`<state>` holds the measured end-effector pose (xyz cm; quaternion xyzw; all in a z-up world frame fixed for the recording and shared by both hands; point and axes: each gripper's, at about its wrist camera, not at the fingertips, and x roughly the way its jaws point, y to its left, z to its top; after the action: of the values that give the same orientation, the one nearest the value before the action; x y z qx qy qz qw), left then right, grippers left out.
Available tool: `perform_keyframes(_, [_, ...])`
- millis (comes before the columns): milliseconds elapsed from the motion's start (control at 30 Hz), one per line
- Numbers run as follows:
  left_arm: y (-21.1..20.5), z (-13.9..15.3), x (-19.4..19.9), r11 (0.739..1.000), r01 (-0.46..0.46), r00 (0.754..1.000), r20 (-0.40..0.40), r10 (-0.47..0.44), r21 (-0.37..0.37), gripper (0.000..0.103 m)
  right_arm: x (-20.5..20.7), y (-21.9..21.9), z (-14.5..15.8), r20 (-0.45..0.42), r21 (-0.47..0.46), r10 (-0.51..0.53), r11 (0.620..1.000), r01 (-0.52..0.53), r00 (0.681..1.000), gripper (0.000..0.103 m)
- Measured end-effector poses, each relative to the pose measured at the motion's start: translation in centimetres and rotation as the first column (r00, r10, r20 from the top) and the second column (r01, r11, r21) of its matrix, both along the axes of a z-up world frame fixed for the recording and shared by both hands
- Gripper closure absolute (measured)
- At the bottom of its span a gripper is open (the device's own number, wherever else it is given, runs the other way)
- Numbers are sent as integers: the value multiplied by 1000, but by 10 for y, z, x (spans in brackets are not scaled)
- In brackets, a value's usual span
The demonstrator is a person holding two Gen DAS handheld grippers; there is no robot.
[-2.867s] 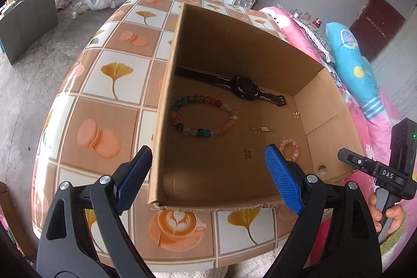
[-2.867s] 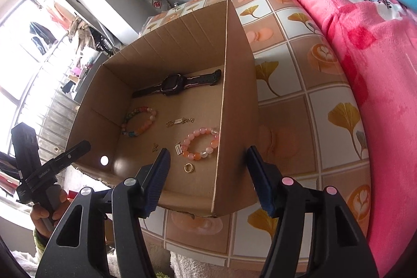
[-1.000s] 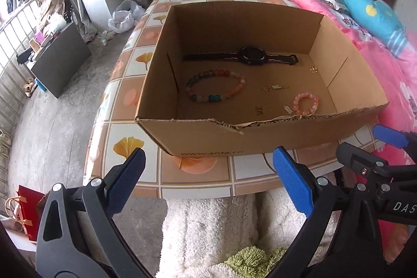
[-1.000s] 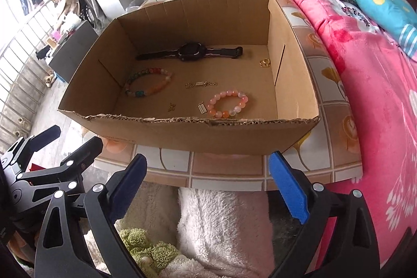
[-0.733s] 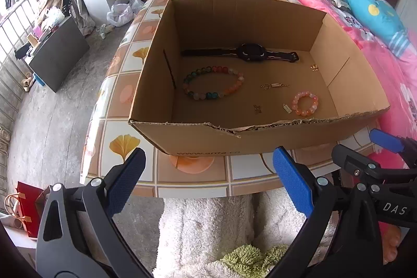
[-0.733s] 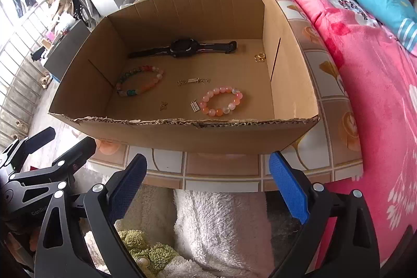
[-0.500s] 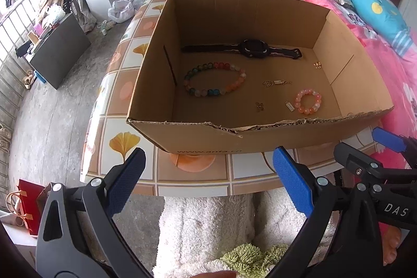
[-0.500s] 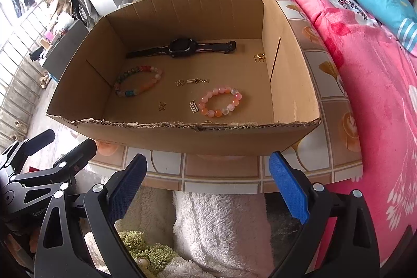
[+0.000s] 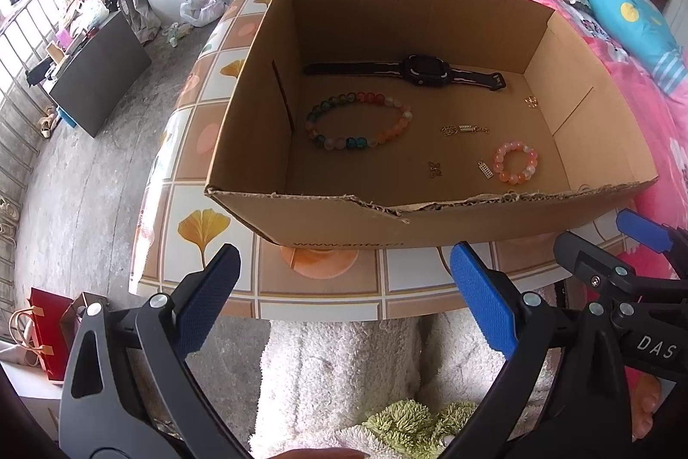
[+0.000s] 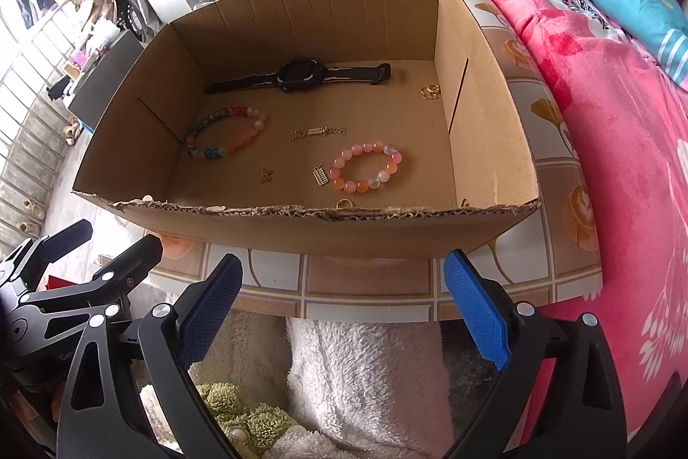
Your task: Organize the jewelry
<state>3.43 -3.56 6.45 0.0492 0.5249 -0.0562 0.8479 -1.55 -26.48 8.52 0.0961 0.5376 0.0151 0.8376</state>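
Watch, both bead bracelets and small gold charms lie spread apart on the cardboard box floor. Your left gripper and right gripper hang short of the box, jaws wide, holding nothing. That fits sorting done or pending; can't tell which.

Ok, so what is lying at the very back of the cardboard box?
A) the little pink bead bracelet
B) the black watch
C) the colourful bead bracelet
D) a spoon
B: the black watch lies stretched out along the far wall of the cardboard box, behind the colourful bead bracelet and the little pink bead bracelet.
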Motion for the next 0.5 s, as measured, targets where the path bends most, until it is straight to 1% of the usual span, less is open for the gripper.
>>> perform_keyframes(500, [3, 0, 0, 1000, -4, 1000, -2, 4, -11, 9, -1, 2, 1, -2, -16, 8, 1000, -8, 1000, 11])
